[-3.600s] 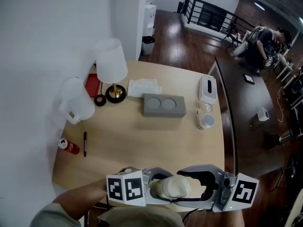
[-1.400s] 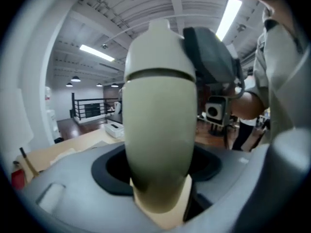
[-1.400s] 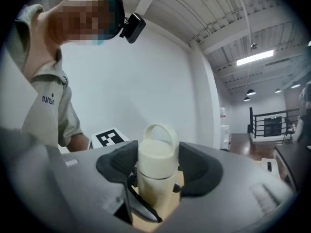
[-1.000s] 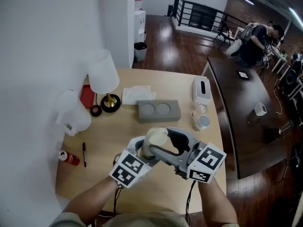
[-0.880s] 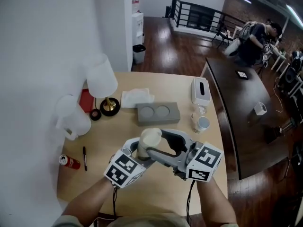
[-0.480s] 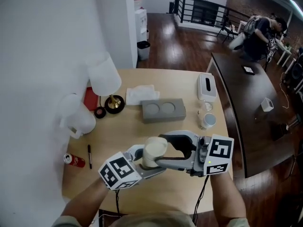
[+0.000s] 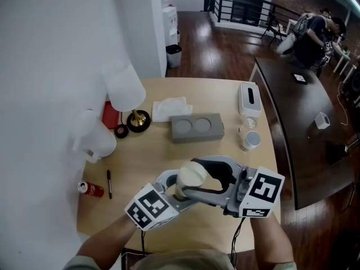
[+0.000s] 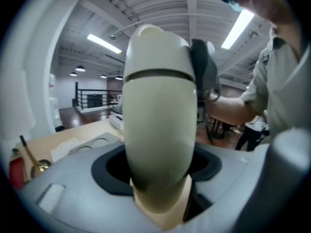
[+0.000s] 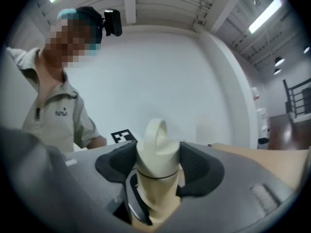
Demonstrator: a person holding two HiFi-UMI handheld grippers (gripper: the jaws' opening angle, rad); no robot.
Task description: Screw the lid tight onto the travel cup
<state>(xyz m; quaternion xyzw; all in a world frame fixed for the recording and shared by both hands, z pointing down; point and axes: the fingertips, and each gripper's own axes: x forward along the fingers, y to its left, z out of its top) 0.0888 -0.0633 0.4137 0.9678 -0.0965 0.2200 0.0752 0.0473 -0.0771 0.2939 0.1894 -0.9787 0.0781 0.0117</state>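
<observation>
A cream travel cup (image 7: 190,179) hangs above the near part of the wooden table (image 7: 169,156). My left gripper (image 7: 181,189) is shut on the cup's body (image 8: 158,130), and the cup rises up between its grey jaws. The domed lid (image 8: 155,50) sits on top, with a dark seam under it. From the right, my right gripper (image 7: 198,176) reaches round the lid (image 9: 156,149). Its black pads press on both sides of the lid, below the loop handle (image 9: 156,127). The cup's base is hidden inside the left jaws.
Behind the cup lies a grey block with two round holes (image 7: 197,127). A lamp (image 7: 125,89), a white jug (image 7: 95,136), a red can (image 7: 90,189) and a pen (image 7: 108,183) stand at the left. A tissue box (image 7: 250,98) and a small cup (image 7: 250,141) are at the right.
In the earliest frame the right jaws stood wide beside the cup, close to the person's body. They now grip the lid, out over the table. Over the last second the pair lifted slightly.
</observation>
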